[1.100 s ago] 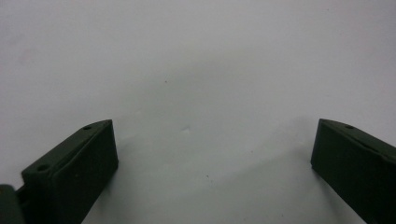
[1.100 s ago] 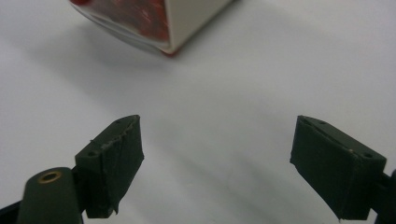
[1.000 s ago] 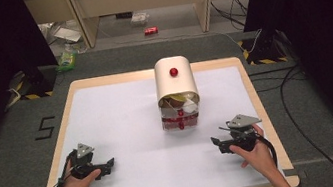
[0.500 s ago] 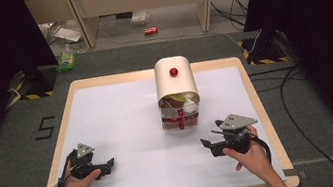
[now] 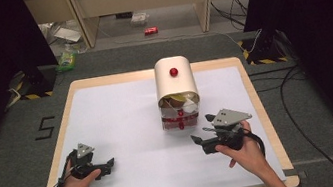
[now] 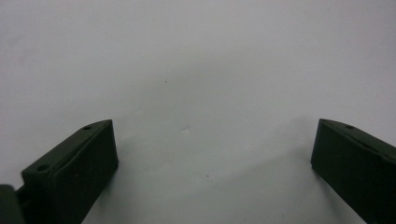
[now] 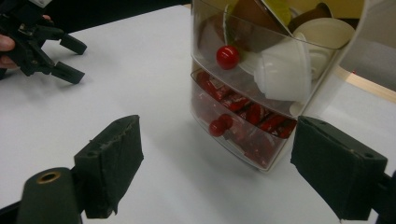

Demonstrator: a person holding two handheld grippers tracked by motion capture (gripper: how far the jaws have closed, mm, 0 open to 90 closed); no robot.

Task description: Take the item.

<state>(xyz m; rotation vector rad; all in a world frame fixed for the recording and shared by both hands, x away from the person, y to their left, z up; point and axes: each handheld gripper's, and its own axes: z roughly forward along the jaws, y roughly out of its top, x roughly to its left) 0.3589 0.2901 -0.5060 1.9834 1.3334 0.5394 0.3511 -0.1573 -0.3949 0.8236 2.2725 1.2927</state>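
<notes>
A small drawer unit [image 5: 176,89] with a cream curved lid and a red knob [image 5: 174,72] on top stands at the table's middle back. In the right gripper view its clear upper drawer [image 7: 280,60] holds white and brown cups and has a red knob [image 7: 227,57]. The lower drawer [image 7: 247,126] holds red wrapped pieces behind a second red knob [image 7: 217,127]. My right gripper [image 5: 200,129] [image 7: 224,144] is open, just in front of the unit and facing it. My left gripper [image 5: 109,166] [image 6: 212,149] is open over bare white table near the front left.
The white table top [image 5: 123,120] has a wooden rim [image 5: 257,104]. My left gripper [image 7: 51,56] also shows far off in the right gripper view. On the floor behind the table lie a red can [image 5: 150,30], bags and cables.
My right gripper has moved left and forward, closer to the front of the drawer unit. The left gripper has stayed where it was.
</notes>
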